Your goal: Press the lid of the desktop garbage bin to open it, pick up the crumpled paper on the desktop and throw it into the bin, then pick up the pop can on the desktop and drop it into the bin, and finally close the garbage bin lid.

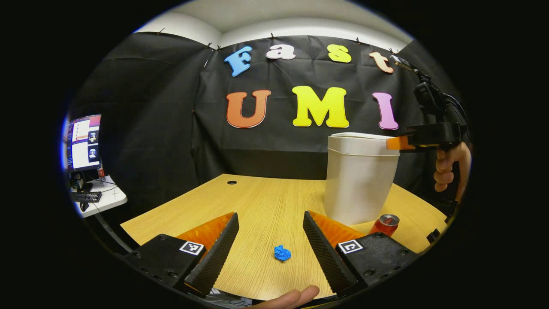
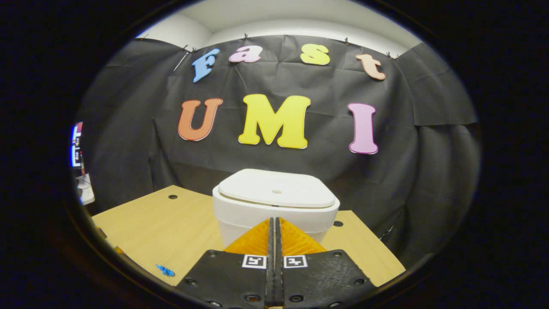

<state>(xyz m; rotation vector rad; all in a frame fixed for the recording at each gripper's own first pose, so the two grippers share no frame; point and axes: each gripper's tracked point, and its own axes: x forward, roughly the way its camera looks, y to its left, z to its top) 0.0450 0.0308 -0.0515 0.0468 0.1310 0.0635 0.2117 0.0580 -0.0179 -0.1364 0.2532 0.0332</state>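
A white bin (image 1: 359,180) stands on the wooden table (image 1: 266,201), its lid (image 2: 276,189) down. Blue crumpled paper (image 1: 282,253) lies on the table between the fingers of my open left gripper (image 1: 271,223). A red pop can (image 1: 385,225) stands at the bin's base, to the right. In the left gripper view my right gripper (image 1: 394,143) is held in a hand at the bin's top right edge. In the right gripper view that gripper (image 2: 274,223) is shut with nothing in it, just in front of and level with the bin's rim. The blue paper (image 2: 165,270) shows low on the left.
A side desk with a monitor (image 1: 82,141) and keyboard (image 1: 85,196) stands at the far left. The table has cable holes (image 1: 232,182) near its back edge. A fingertip (image 1: 291,297) shows at the bottom of the left gripper view.
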